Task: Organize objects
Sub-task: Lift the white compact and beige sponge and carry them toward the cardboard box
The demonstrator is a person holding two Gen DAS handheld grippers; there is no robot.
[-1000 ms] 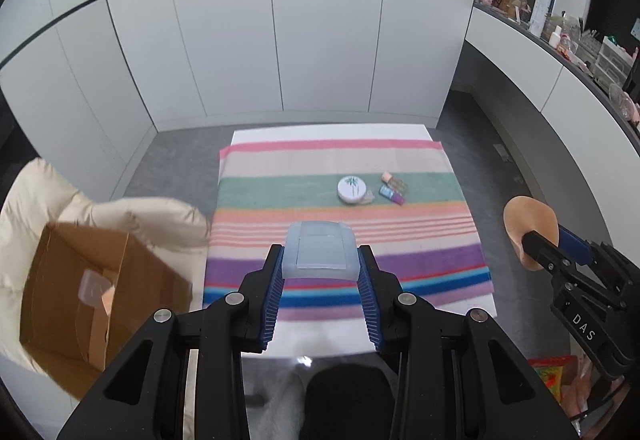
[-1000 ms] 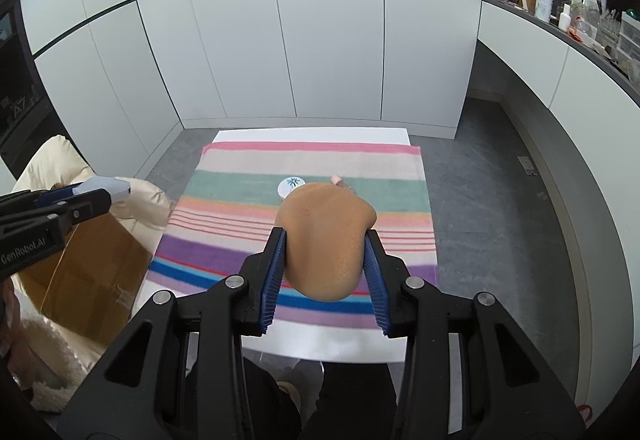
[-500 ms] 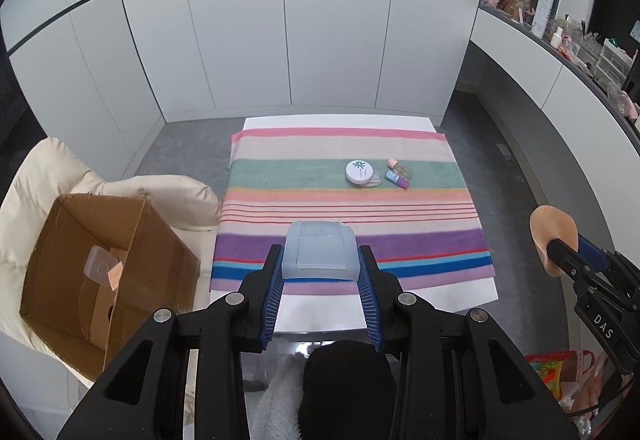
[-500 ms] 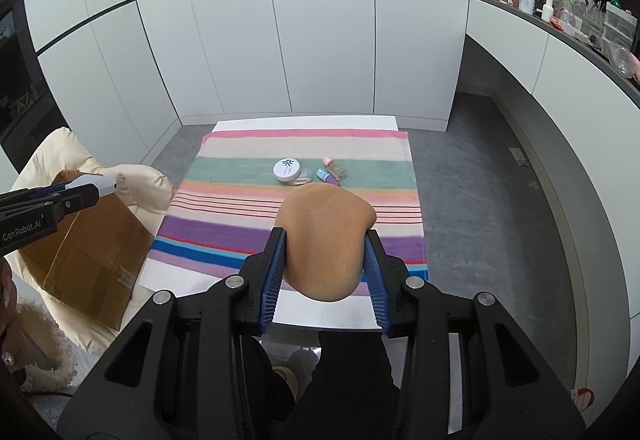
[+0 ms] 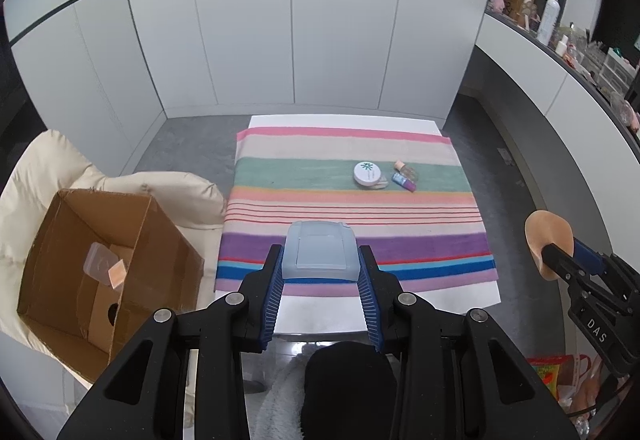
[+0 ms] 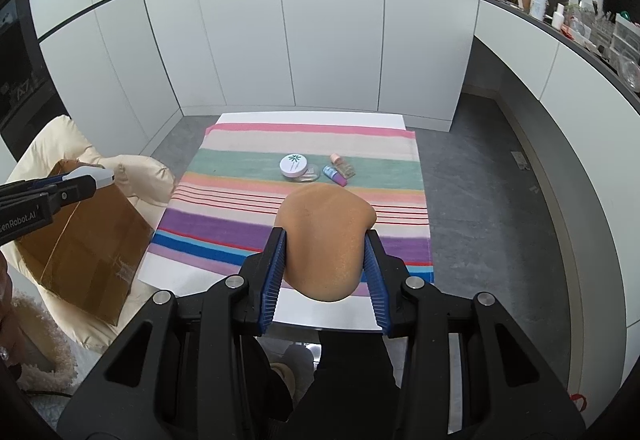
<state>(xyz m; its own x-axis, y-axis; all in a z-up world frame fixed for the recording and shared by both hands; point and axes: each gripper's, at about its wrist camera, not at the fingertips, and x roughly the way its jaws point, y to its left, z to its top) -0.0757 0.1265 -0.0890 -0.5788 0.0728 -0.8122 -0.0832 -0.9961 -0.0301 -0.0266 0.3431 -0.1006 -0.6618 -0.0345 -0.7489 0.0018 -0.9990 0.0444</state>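
The left gripper (image 5: 320, 266) is held level above the near edge of the table (image 5: 340, 316), pointing toward the far wall, its blue ribbed fingers (image 5: 276, 292) clamped on either side of a pale blue plastic box (image 5: 319, 250) with a flat lid. The right gripper (image 6: 325, 260) is raised in the same forward pose a little to the right of the table's near right corner, grasping a tan, rounded makeup sponge (image 6: 326, 240) that bulges up beyond the pads. Seen from the left wrist, the right tool's black body carries the letters "DAS"; seen from the right wrist, the left tool's side reads "enRobot.AI", the start cut off by the frame. A striped cloth (image 5: 352, 200) covers most of the table. On its green stripe, toward the far right, lie a white round tin (image 5: 367, 173) with a green leaf print on the lid, a clear small dish (image 5: 380, 184) touching it, a pink-capped bottle (image 5: 406, 170) and a blue and purple tube (image 5: 405, 182) just beside. An open cardboard box (image 5: 104, 272) sits on a cream cushion (image 5: 36, 176) left of the table, with a small clear container (image 5: 100, 264) inside.
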